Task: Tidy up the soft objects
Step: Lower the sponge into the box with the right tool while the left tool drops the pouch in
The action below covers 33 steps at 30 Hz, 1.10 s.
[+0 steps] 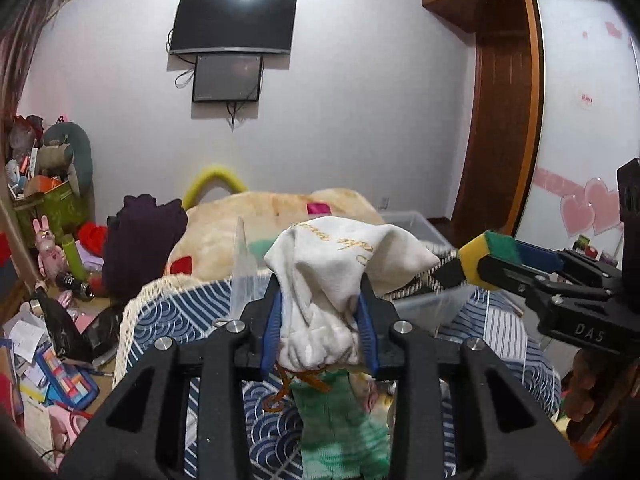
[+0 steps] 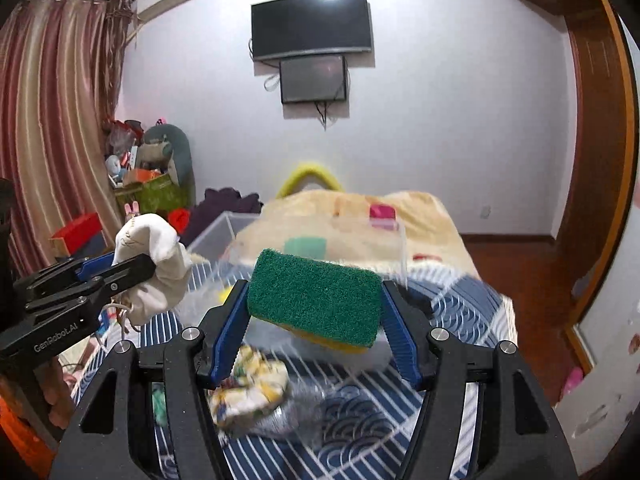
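Two claws loaded, one bin ahead

Both claws hold something soft above the bed [image 2: 460,292]. The left claw [image 1: 320,320] is closed tight on a bunched white cloth [image 1: 340,256], whose top flops out past the fingertips toward 12 o'clock; a green cloth [image 1: 340,432] lies on the bedspread below it. The right claw [image 2: 316,332] pinches a green-and-yellow sponge [image 2: 316,300] by its short ends, so the sponge's long axis runs crosswise, from 9 to 3 o'clock, scouring side facing the camera.

The clear plastic bin [image 2: 216,236] sits on the bed ahead of both. From the right claw it lies at about 11 o'clock, just beyond the sponge; from the left claw it is at about 1 o'clock [image 1: 416,224], behind the cloth. I judge the right claw nearer, so the sponge likely drops first.

A patterned cloth [image 2: 252,388] lies on the bed under the right claw.
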Tool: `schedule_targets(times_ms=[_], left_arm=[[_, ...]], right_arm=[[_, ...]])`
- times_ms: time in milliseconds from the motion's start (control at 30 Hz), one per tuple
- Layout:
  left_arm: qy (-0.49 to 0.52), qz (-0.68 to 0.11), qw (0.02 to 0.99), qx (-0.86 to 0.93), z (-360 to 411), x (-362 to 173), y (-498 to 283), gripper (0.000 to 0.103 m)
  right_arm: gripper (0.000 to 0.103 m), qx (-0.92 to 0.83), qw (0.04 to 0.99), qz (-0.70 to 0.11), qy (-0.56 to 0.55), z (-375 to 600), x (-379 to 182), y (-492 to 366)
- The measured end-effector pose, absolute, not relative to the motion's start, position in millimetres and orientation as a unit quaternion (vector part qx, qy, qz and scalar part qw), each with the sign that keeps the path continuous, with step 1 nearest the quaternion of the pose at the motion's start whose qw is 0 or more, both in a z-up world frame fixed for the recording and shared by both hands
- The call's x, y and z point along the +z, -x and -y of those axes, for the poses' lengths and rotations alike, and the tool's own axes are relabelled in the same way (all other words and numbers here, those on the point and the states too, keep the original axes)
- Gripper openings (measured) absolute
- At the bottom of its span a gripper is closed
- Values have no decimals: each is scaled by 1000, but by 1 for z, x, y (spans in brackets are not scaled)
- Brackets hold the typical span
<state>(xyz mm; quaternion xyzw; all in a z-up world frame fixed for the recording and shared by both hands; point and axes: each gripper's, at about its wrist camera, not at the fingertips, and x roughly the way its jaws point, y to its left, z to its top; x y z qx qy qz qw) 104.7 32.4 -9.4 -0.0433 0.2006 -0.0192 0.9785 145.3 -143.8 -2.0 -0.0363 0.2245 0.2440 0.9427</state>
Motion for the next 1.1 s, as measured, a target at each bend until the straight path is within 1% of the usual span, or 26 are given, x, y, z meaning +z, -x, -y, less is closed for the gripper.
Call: schedule_targets(times_ms=[200,400,733,933,1000,1067,1100], left_arm=[[42,-192,980,-17,-36,5,-122,34],[39,-199,979,-7,-39,7,-148,34],[22,-254,967,10,-43,-19,-196,34],[18,-286,958,4,-41,-36,-217,34],[11,-294,956,3,-39,-40,-221,36],[11,-302,953,-3,-39,-43,-224,41],[13,-304,953,-5,-39,-44,-225,41]], right_arm=[[60,253,943,-211,44,125,7,-158],[60,253,939,-228,53,110,-2,-175],[61,239,926,-287,63,97,-29,-208],[61,237,920,-304,75,95,-37,-212],[62,237,918,-309,80,96,-38,-214],[63,237,916,-312,86,95,-38,-214],[63,234,916,-313,89,95,-39,-214]])
